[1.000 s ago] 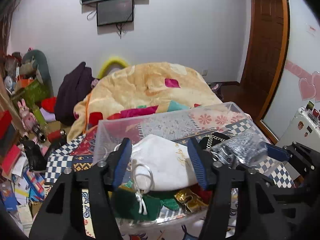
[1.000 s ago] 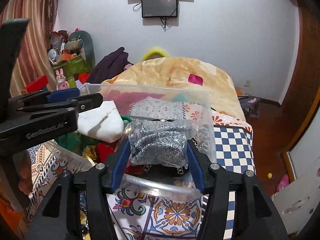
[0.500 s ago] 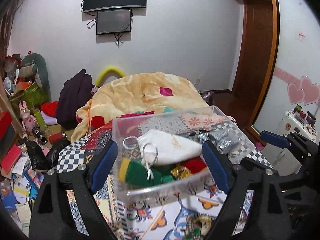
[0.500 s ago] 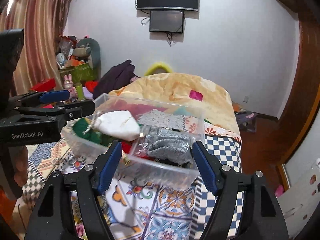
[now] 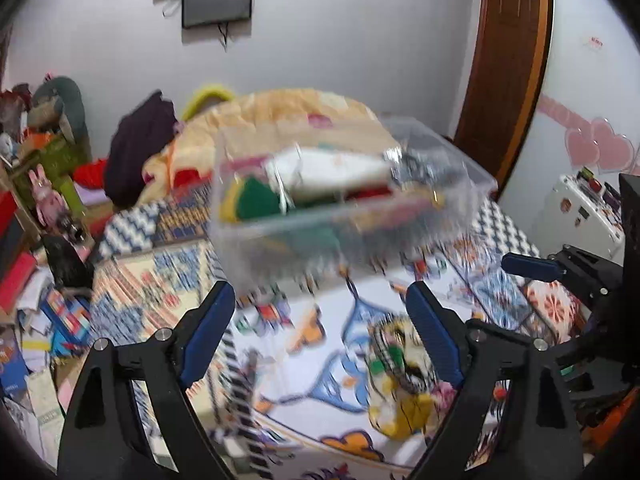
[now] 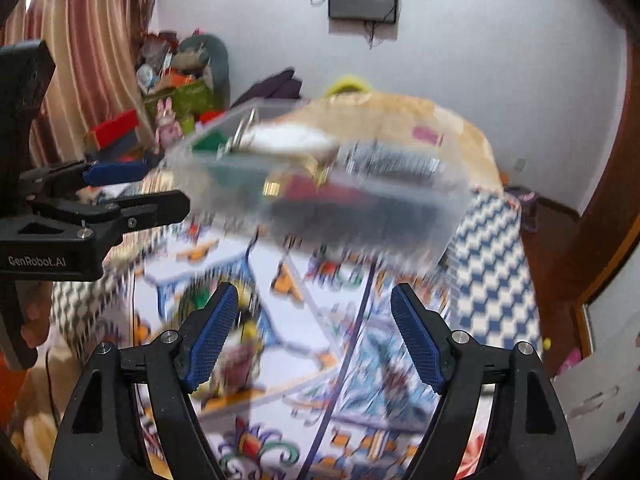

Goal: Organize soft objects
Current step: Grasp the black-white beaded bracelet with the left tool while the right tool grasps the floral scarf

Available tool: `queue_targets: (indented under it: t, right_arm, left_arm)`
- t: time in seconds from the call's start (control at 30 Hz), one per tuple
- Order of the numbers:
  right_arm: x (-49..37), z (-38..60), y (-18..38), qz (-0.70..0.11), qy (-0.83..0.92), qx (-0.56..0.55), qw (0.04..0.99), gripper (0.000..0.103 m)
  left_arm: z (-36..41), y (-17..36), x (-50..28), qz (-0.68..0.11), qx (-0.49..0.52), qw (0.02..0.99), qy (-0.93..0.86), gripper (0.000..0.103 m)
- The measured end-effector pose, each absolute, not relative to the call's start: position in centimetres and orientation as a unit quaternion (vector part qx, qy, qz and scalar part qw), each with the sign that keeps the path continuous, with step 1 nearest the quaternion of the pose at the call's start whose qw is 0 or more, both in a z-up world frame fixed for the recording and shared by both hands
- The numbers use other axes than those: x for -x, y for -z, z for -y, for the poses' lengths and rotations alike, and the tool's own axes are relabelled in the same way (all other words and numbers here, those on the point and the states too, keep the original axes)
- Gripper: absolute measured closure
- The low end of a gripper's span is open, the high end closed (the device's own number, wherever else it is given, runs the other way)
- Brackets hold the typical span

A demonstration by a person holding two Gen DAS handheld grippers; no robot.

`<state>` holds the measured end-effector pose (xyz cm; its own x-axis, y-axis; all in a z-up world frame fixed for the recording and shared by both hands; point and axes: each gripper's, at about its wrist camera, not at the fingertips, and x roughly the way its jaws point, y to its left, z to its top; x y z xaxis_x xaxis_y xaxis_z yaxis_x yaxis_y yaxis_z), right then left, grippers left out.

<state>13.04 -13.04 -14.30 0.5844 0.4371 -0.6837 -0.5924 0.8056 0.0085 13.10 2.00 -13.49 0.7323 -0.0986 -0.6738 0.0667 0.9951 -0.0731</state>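
Note:
A clear plastic bin (image 5: 452, 200) stands on the patterned bedspread (image 5: 320, 332), blurred by motion. It holds a white pouch (image 5: 340, 166), a green knit piece (image 5: 258, 198), a grey item in clear wrap (image 6: 392, 164) and red and gold items. It also shows in the right wrist view (image 6: 360, 216). My left gripper (image 5: 320, 320) is open and empty, well back from the bin. My right gripper (image 6: 314, 324) is open and empty, also back from it. A small patterned yellow pouch (image 5: 404, 384) lies on the bedspread near my left gripper.
A rolled orange blanket (image 5: 304, 108) lies behind the bin. A dark garment (image 5: 136, 148) and cluttered toys and boxes (image 5: 44, 184) fill the left side. A wooden door (image 5: 504, 60) and a white cabinet (image 5: 584, 204) stand at the right. The left gripper shows in the right wrist view (image 6: 132, 188).
Both grippers let go of their items into the bin, opened wide and pulled back toward me. The bin now looks farther away and both views are blurred.

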Motion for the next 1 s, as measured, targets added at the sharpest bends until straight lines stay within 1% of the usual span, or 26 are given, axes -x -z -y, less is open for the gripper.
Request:
queue_targets:
  t: [0.03, 0.1, 0.13, 0.2, 0.23, 0.3, 0.33, 0.4, 0.43, 0.47, 0.53, 0.6, 0.9, 1.0]
  right_arm:
    - [-12.8, 13.0, 14.9, -0.359, -0.293, 0.114, 0.879, 0.027]
    - [-12.5, 12.9, 15.6, -0.370, -0.296, 0.114, 0.873, 0.027]
    - [-12.5, 12.9, 16.0, -0.376, -0.301, 0.111, 0.869, 0.027]
    - [-12.3, 12.9, 16.5, -0.383, -0.305, 0.107, 0.865, 0.027]
    - [-12.2, 13.0, 16.6, -0.383, -0.306, 0.106, 0.865, 0.027]
    - [-12.2, 13.0, 16.7, -0.382, -0.307, 0.103, 0.866, 0.027]
    - [-12.3, 13.1, 16.8, -0.382, -0.308, 0.101, 0.865, 0.027]
    - [-12.3, 13.4, 16.9, -0.381, -0.304, 0.100, 0.867, 0.027]
    - [-12.3, 13.4, 17.1, -0.380, -0.296, 0.104, 0.870, 0.028]
    - [-12.3, 13.4, 17.2, -0.379, -0.290, 0.108, 0.872, 0.030]
    - [-12.3, 13.7, 17.1, -0.376, -0.288, 0.106, 0.874, 0.031]
    - [-12.3, 14.0, 17.0, -0.374, -0.283, 0.106, 0.877, 0.036]
    - [-13.5, 16.7, 16.4, -0.372, -0.224, 0.103, 0.895, 0.037]
    - [-13.5, 17.5, 15.8, -0.374, -0.223, 0.086, 0.896, 0.037]
  left_arm:
    - [-1.9, 14.1, -13.0, -0.371, 0.025, 0.927, 0.049, 0.023]
    - [-1.5, 14.9, -13.0, -0.385, 0.030, 0.921, 0.058, 0.036]
    - [-1.3, 15.5, -13.1, -0.394, 0.036, 0.916, 0.066, 0.039]
    - [-1.0, 16.2, -13.2, -0.404, 0.044, 0.911, 0.075, 0.052]
    - [-0.8, 16.6, -13.4, -0.411, 0.048, 0.907, 0.082, 0.056]
    - [-0.5, 17.3, -13.4, -0.419, 0.050, 0.902, 0.090, 0.072]
    - [-0.3, 17.5, -13.4, -0.422, 0.051, 0.900, 0.096, 0.075]
    - [-0.1, 17.5, -13.4, -0.420, 0.055, 0.900, 0.100, 0.087]
    - [-0.1, 17.5, -13.3, -0.419, 0.057, 0.900, 0.101, 0.092]
    - [-0.2, 17.5, -13.4, -0.418, 0.058, 0.901, 0.101, 0.094]
    - [-0.3, 17.2, -13.2, -0.413, 0.058, 0.903, 0.100, 0.095]
    - [-0.6, 17.0, -12.9, -0.410, 0.055, 0.905, 0.098, 0.096]
    - [-2.6, 16.0, -11.6, -0.399, 0.054, 0.913, 0.070, 0.097]
    - [-2.7, 16.3, -11.4, -0.403, 0.051, 0.912, 0.062, 0.097]
